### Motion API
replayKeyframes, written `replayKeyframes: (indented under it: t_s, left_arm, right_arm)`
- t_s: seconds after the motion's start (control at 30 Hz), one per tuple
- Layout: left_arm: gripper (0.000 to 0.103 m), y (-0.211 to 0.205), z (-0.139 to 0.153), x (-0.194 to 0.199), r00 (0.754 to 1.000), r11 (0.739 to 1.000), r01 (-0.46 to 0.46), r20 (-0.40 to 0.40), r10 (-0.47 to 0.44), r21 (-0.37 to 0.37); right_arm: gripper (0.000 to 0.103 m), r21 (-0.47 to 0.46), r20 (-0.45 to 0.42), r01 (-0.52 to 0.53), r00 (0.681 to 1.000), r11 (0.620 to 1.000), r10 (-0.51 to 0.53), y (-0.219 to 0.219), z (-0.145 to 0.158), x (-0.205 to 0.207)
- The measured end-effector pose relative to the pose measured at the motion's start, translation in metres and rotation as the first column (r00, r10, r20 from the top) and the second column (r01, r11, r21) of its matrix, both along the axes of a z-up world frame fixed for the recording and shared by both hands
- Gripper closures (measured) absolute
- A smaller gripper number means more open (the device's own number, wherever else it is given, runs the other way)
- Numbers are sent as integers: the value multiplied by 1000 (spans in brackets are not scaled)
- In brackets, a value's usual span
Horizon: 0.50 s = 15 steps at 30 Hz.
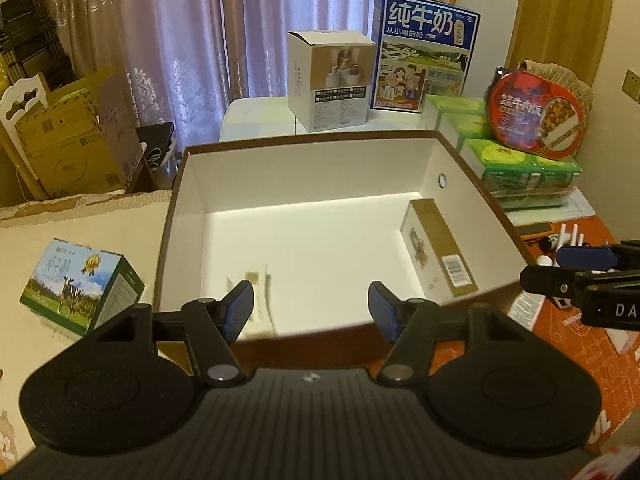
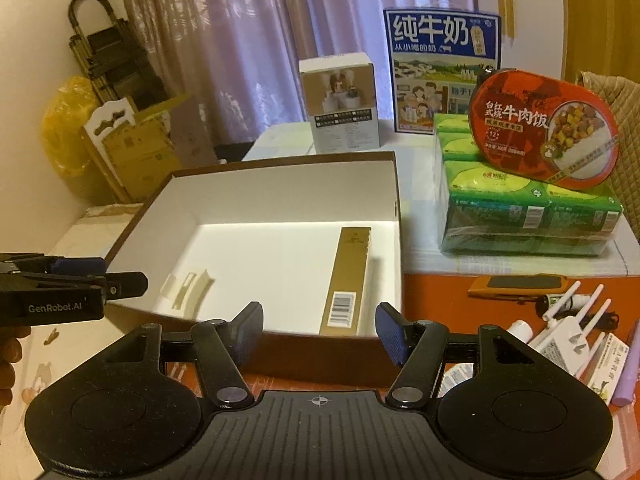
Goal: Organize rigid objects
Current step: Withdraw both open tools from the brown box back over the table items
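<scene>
A big brown box (image 1: 176,200) (image 2: 396,200) with a white inside stands open in front of both grippers. A long gold-and-white carton (image 1: 438,252) (image 2: 348,280) lies along its right wall; a scrap of tape (image 2: 186,286) sticks to its floor. My left gripper (image 1: 310,308) hangs open above the box's near edge, with nothing between its fingers. Over the near right corner my right gripper (image 2: 320,334) is open and empty too. A green milk carton (image 1: 82,290) lies on the table left of the box.
Behind the box stand a white product box (image 1: 330,80) (image 2: 342,104) and a tall blue milk case (image 1: 424,48) (image 2: 438,72). At the right, green tissue packs (image 2: 528,208) carry a red meal bowl (image 2: 544,132). A white router (image 2: 568,328) and small items lie on the orange mat.
</scene>
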State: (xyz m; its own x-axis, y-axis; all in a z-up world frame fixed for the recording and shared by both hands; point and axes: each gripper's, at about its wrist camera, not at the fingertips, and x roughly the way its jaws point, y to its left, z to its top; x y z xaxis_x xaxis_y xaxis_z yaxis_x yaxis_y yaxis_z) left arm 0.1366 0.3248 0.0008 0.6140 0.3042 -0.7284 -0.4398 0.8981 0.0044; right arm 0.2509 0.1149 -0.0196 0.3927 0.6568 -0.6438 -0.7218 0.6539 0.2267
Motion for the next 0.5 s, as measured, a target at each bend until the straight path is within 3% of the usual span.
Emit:
replayKeyframes:
  t_s: [0.5]
  left_arm:
    - [43,-84,-12,-14,999,999,-7,-33,6,-49]
  right_arm:
    - [43,-5,-44,-93,995,996,92,-73,-6,-4]
